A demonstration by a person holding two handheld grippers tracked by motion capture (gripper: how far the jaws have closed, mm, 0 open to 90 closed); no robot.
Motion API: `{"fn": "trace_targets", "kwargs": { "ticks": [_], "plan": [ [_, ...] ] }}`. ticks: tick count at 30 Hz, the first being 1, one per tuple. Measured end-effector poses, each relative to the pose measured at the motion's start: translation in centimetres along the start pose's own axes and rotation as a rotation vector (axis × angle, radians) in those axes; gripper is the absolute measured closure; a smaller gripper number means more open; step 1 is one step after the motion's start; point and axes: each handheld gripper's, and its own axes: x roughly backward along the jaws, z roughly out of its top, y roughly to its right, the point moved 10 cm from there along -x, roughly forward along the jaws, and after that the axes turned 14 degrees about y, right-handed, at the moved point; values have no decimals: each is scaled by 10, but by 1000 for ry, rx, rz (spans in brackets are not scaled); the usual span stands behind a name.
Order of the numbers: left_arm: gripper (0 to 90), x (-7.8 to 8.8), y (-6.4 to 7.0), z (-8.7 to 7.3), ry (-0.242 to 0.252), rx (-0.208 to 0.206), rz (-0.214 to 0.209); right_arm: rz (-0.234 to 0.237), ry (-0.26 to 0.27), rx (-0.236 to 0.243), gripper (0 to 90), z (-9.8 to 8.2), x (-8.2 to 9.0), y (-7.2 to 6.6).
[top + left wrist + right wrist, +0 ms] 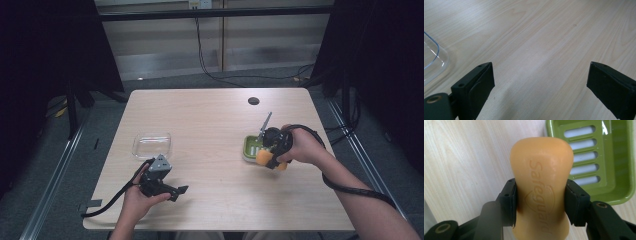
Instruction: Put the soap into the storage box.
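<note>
Right gripper [540,202], jaws clamped on orange soap bar [540,185] at its waist, held just beside and above green soap dish [619,187]. Step: carrying the soap w/ dish nearby; next move prob. needs lining up over the slots, then lowering. Right hand [302,146] reaches inward, forearm angled in from lower right. Left gripper [161,184] idle on table [215,125], jaws apart, near clear container [151,144].

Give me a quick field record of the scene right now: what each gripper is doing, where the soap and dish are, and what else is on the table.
right gripper: shut on the orange soap bar, gripped across its narrow waist
soap bar position: held beside the near-left edge of the green soap dish, not in it
soap dish: empty, slotted bottom, on the table's right side
left gripper: open, nothing between the jaws, low over the wooden table
clear plastic container: left side of table, beyond the left gripper
</note>
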Motion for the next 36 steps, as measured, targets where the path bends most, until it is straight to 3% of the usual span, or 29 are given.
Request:
{"fn": "trace_targets", "kwargs": {
  "ticks": [20, 21, 25, 26, 36],
  "plan": [
    [73, -4, 2, 0, 21, 17, -1, -6, 6, 1, 505, 8, 4, 11],
    [73, -3, 1, 0, 14, 2, -4, -6, 8, -10, 505, 8, 4, 11],
    [73, -3, 1, -1, 10, -1, -4, -9, 8, 1, 505, 10, 4, 14],
    [73, -4, 2, 0, 18, 17, -2, -11, 9, -10, 505, 10, 4, 14],
    [73, -1, -1, -2, -8, -5, -4, -9, 10, -28, 505, 13, 4, 19]
  ]
}}
